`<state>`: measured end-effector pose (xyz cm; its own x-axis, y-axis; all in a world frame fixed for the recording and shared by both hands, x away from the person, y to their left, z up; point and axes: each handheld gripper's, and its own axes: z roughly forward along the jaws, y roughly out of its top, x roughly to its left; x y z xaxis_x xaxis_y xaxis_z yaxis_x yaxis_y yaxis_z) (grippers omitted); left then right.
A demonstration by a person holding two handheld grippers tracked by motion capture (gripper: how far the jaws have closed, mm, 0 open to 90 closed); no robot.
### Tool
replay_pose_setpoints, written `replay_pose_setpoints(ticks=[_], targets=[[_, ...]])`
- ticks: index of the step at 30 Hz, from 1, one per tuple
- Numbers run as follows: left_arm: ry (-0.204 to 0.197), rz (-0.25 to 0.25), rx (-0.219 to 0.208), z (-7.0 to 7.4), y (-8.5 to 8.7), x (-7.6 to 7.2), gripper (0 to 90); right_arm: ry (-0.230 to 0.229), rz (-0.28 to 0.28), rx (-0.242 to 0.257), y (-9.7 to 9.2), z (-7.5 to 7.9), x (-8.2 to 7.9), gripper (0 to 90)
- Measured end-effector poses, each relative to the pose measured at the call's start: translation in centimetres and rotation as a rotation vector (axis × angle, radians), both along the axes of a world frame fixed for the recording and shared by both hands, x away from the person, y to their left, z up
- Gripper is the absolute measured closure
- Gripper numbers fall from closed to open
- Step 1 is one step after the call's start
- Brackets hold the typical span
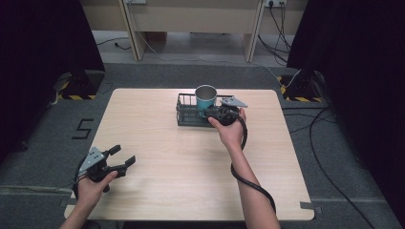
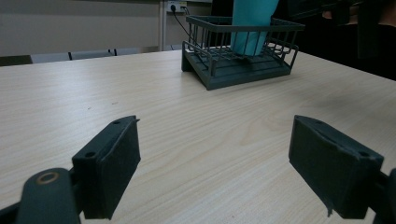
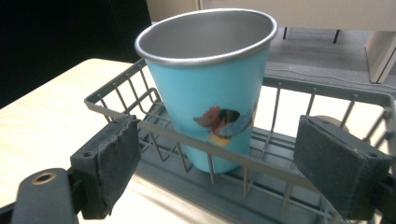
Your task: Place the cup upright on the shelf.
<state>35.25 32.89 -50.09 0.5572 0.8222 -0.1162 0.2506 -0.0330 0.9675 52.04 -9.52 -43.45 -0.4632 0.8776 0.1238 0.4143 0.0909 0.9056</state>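
A pale wooden table (image 1: 157, 143) carries 1 dark wire basket (image 1: 187, 117) near its far edge; the basket's base looks like a solid tray.

Cup (image 1: 206, 97) stands upright in wire basket (image 1: 187, 117), upper centre of table (image 1: 153, 143); right gripper (image 1: 216, 113) just before basket, left gripper (image 1: 119, 160) lower left.

A lab or test room: the light wooden table (image 1: 157, 143) stands on grey carpet, black curtains (image 1: 43, 43) hang either side of it, cables (image 1: 329, 157) trail right of it, hazard-taped stand feet (image 1: 76, 90) beyond its far corners.
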Motion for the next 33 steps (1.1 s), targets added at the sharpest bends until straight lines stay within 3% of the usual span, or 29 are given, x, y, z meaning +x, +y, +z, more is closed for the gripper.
replay_pose_setpoints(ticks=[10,33], targets=[[-0.001,0.0,0.003,0.0,0.0,0.0,15.8,-0.005,0.009,-0.003,-1.4,0.1,-2.1,15.8],[0.0,0.001,0.008,0.0,-0.1,-0.1,15.8,0.007,-0.005,-0.021,-5.2,-1.6,-6.6,16.1]])
